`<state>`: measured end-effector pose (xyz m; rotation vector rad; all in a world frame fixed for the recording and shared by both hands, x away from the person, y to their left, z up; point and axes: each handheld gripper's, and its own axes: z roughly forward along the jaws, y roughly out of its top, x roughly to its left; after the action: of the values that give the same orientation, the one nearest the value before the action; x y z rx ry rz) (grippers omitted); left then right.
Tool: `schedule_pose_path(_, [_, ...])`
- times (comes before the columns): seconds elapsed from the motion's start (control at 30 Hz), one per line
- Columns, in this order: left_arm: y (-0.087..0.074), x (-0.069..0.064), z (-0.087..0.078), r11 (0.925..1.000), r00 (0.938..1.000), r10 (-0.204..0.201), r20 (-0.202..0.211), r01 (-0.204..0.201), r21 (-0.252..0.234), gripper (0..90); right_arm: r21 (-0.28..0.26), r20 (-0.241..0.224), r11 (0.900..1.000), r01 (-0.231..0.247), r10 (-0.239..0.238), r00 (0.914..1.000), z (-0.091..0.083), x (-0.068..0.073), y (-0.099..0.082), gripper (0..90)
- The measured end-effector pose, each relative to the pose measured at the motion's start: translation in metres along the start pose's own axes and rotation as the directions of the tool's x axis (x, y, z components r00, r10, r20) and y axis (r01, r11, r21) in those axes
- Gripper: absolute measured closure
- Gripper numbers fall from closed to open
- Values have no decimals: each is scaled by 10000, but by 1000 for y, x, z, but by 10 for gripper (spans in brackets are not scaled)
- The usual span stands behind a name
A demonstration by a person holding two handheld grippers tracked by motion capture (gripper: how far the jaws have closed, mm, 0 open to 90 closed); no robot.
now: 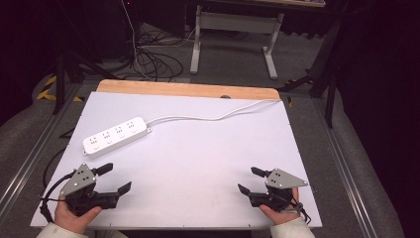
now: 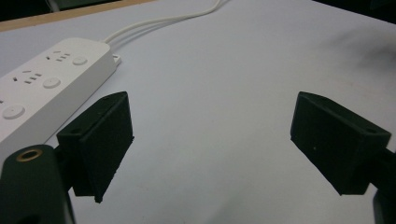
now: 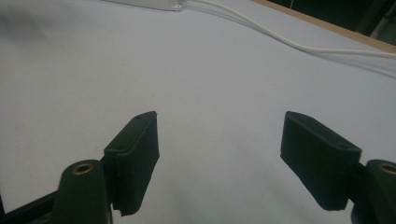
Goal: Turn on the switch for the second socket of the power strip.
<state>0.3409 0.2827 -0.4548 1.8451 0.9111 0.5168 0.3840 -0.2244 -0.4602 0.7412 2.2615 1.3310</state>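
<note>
A long white plastic power strip (image 1: 115, 135) with rounded ends lies slantwise on the far left part of the table (image 1: 198, 163), whose smooth pale sheet leaves a strip of bare wood at the far edge. The power strip carries four socket groups, each with a round button, and nothing is plugged in. Its thin white cord (image 1: 213, 117) curves off toward the far right corner. The left gripper (image 1: 117, 178), near the front left corner, has its black, blocky jaws spread wide with only bare table between them; the power strip lies just beyond it. The right gripper (image 1: 249, 179), near the front right corner, also stands wide open and empty, well apart from the power strip.
</note>
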Motion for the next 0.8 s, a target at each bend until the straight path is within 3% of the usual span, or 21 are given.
schedule_pose_path(0.17, [0, 0, 0, 10000, 9999, 10, -117, -10, -26, 137, -94, -36, 10000, 7, -7, 10000, 0, 0, 0, 294])
schedule_pose_path(0.47, [1, -1, -2, 9985, 9974, 539, -487, -536, 82, 143, -81, -5, 10000, 56, -56, 10000, 0, 0, 0, 295])
schedule_pose_path(0.8, [3, -3, -7, 9987, 9972, 496, -551, -503, -116, 197, -53, -23, 10000, 71, -71, 10000, 0, 2, 0, 298])
